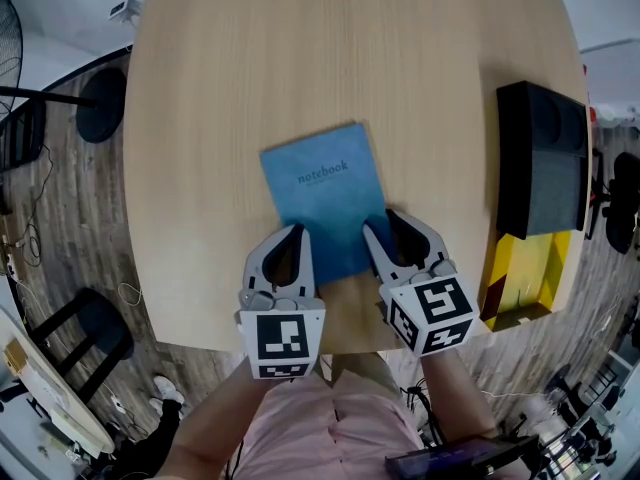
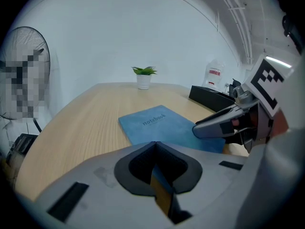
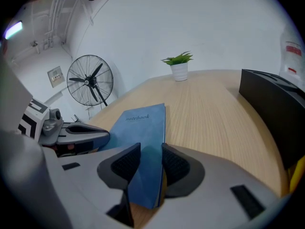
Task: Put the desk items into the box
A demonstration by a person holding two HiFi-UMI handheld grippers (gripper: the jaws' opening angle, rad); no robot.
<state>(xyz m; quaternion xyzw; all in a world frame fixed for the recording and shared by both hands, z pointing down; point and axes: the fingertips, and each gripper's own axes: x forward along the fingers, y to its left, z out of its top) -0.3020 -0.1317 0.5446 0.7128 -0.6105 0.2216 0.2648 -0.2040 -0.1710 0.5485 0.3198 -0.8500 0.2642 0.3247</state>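
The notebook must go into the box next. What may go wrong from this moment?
1. The right gripper is shut on the notebook only at its near right corner; lifted so, the notebook may sag or slip out.
2. The left gripper is shut and empty beside the notebook, so it gives no support.
3. The black box stands at the right edge of the table; a bump while loading might push it off.

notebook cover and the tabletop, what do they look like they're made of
The notebook cover looks like a soft, matte blue material, perhaps suede-like faux leather or cloth. It shows no glare and has a slightly mottled tone. The tabletop looks like light wood or wood-look laminate, with fine straight grain lines and a smooth satin finish. The pictures cannot tell solid wood from veneer.
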